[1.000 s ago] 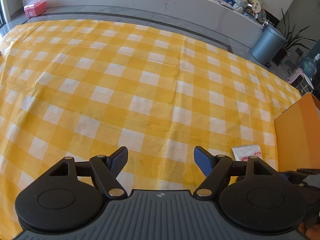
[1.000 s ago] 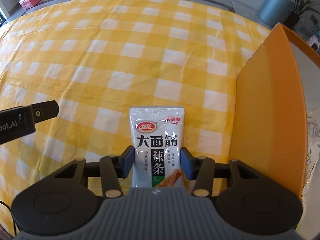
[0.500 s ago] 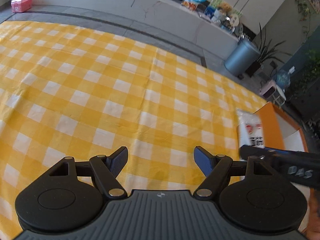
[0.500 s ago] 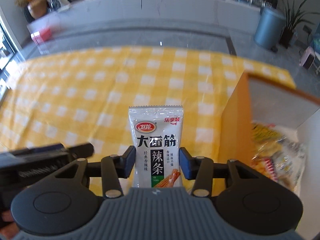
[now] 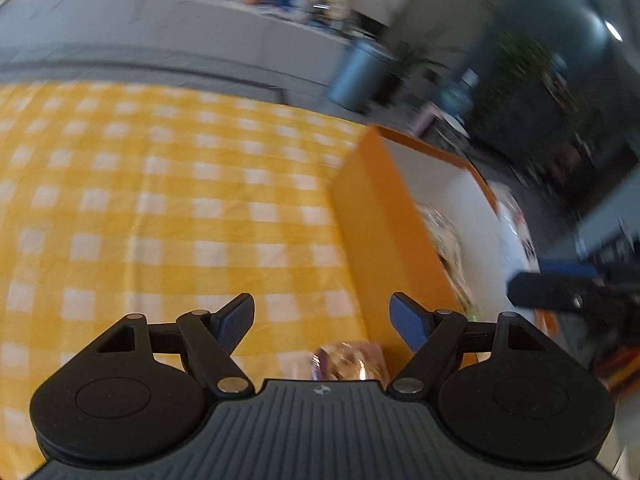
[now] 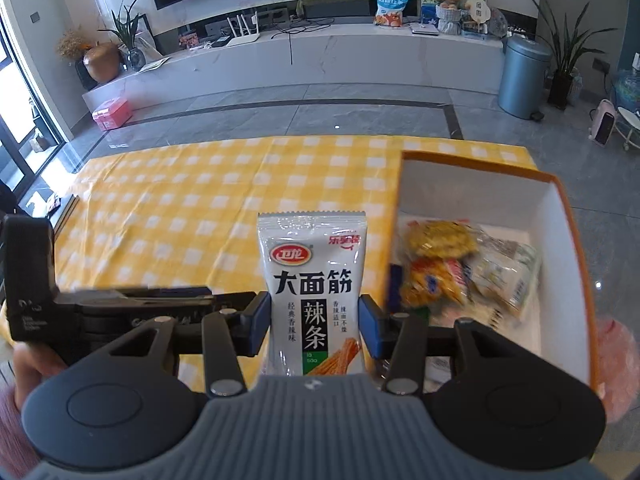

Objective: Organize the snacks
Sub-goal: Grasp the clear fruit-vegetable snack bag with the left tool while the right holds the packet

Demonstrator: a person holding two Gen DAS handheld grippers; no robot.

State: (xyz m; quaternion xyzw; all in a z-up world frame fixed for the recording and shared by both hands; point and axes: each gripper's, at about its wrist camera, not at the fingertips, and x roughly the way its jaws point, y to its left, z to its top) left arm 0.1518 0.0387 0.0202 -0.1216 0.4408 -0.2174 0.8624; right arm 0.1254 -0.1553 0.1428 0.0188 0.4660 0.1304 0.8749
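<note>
Right wrist view: right gripper (image 6: 314, 322) clamps white spicy-strip snack packet (image 6: 314, 280) beside orange cardboard box (image 6: 576, 216).
Left gripper (image 5: 322, 316): jaws wide, having just widened, empty.
Risk: packet may snag the box wall if released early.

We note two alike grippers: left gripper (image 5: 322, 316) and right gripper (image 6: 314, 322) each have a ribbed grey body with a small cross mark, black round-ended linkage arms, silver pivot pins, and blue ridged pads (image 5: 406, 318).
</note>
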